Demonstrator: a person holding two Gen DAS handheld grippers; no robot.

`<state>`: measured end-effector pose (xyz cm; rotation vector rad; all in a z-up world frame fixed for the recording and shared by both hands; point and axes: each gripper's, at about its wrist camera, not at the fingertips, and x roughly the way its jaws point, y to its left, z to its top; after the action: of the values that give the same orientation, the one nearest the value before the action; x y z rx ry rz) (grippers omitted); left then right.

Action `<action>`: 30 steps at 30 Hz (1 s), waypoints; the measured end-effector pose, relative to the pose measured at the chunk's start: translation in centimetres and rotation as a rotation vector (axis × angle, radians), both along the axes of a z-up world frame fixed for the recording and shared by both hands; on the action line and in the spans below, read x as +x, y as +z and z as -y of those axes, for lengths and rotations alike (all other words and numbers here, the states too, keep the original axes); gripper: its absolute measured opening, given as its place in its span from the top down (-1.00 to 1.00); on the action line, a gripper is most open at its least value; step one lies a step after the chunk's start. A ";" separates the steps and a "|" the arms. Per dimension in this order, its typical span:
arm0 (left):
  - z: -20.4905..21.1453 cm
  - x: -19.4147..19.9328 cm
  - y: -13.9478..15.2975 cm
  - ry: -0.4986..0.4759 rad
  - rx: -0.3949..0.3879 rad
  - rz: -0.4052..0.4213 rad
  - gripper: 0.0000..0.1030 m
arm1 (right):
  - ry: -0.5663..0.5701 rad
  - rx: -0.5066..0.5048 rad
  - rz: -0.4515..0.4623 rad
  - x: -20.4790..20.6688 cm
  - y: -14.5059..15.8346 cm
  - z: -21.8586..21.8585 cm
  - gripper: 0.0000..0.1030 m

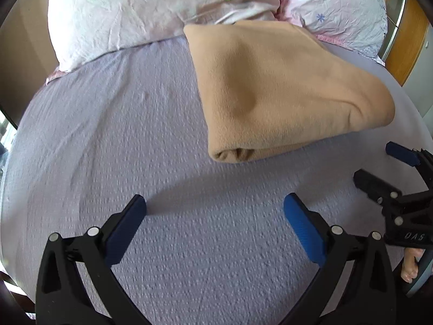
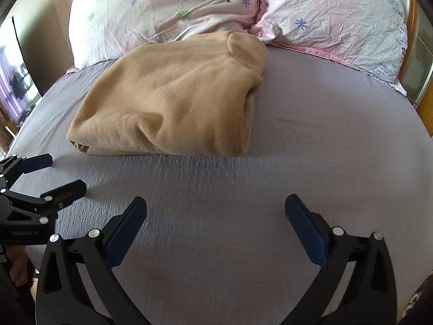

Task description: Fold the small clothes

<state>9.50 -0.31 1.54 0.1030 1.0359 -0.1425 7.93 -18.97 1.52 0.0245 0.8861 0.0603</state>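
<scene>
A tan fleece garment lies folded in a thick rectangle on the lavender bed sheet, its far end against the pillows. It also shows in the right wrist view. My left gripper is open and empty, above the sheet, short of the garment's near edge. My right gripper is open and empty too, above bare sheet in front of the garment. Each gripper shows in the other's view: the right one at the right edge, the left one at the left edge.
Two floral pink-and-white pillows lie along the head of the bed. A wooden bed frame runs along the right side. The bed sheet stretches right of the garment.
</scene>
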 end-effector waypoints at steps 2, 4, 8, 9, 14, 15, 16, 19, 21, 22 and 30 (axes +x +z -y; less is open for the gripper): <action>0.0 0.1 0.0 -0.003 -0.003 0.000 -0.97 | 0.001 -0.016 0.002 0.0 -0.1 -0.3 -0.97; 0.0 0.1 0.0 -0.010 -0.003 0.007 -0.97 | 0.001 -0.030 0.005 -0.1 -0.2 -0.5 -0.97; -0.1 0.0 0.0 -0.026 -0.009 0.028 -0.97 | -0.001 -0.029 0.007 -0.1 -0.2 -0.5 -0.97; -0.2 -0.1 -0.1 -0.027 -0.011 0.036 -0.97 | -0.002 -0.029 0.011 -0.2 -0.2 -0.5 -0.97; -0.3 -0.2 -0.1 -0.027 -0.015 0.057 -0.97 | -0.006 -0.029 0.025 -0.4 -0.3 -0.4 -0.97; -0.2 -0.2 -0.1 -0.028 -0.014 0.058 -0.97 | -0.008 -0.028 0.024 -0.4 -0.3 -0.4 -0.97; -0.3 -0.2 -0.1 -0.029 -0.014 0.059 -0.97 | -0.008 -0.028 0.025 -0.4 -0.3 -0.4 -0.97; -0.2 -0.2 -0.1 -0.029 -0.015 0.060 -0.97 | -0.006 -0.028 0.025 -0.4 -0.2 -0.4 -0.97; -0.2 -0.3 -0.1 -0.028 -0.015 0.060 -0.97 | -0.004 -0.028 0.025 -0.3 -0.2 -0.3 -0.97; -0.2 -0.3 -0.1 -0.028 -0.015 0.060 -0.97 | -0.004 -0.029 0.024 -0.3 -0.3 -0.3 -0.97; -0.1 -0.2 -0.2 -0.025 -0.015 0.060 -0.97 | -0.003 -0.029 0.025 -0.3 -0.3 -0.3 -0.97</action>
<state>9.28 -0.16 1.37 0.1065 0.9736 -0.1689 7.61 -18.64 1.26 -0.0014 0.8620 0.0449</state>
